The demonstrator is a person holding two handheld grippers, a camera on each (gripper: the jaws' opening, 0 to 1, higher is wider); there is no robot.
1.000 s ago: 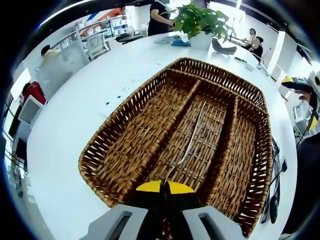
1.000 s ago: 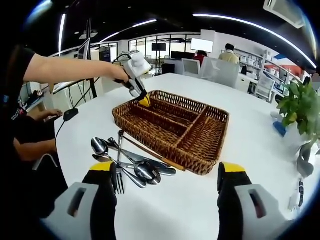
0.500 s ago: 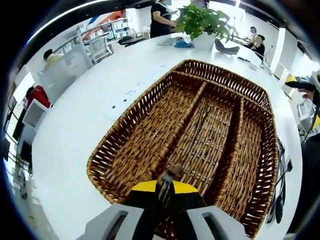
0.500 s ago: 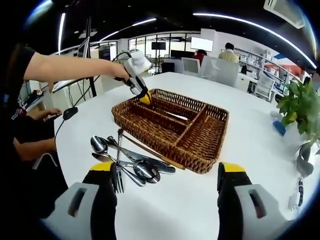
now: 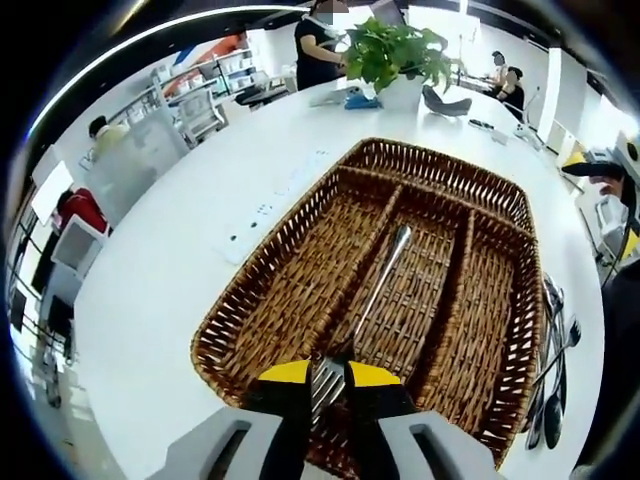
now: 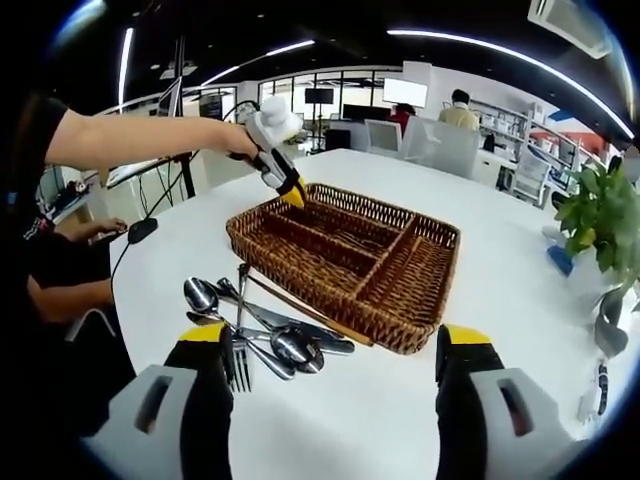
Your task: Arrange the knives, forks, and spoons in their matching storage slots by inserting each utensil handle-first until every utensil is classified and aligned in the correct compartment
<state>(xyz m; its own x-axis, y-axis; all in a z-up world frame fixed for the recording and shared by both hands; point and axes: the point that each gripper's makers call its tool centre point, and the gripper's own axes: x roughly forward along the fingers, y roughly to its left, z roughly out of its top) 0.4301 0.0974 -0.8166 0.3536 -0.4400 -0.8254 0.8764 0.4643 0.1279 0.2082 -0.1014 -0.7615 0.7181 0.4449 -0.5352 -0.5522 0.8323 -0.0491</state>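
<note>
While the fork [image 5: 372, 296] is being released into the middle slot of the basket [image 5: 262, 268], the left gripper [image 5: 330, 377] fingers are being parted; the right gripper [image 6: 330, 370] is being held open over the cutlery pile [image 6: 255, 330] at 9 o'clock.

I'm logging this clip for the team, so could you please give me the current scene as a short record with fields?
basket: wicker tray with three long slots, on white table
left tool: at the tray's near end, jaws nearly closed around fork, which lies in the middle slot, handle pointing away
right tool: open, holding nothing
unsorted: pile of cutlery on the table beside the tray
background: potted plant
</note>
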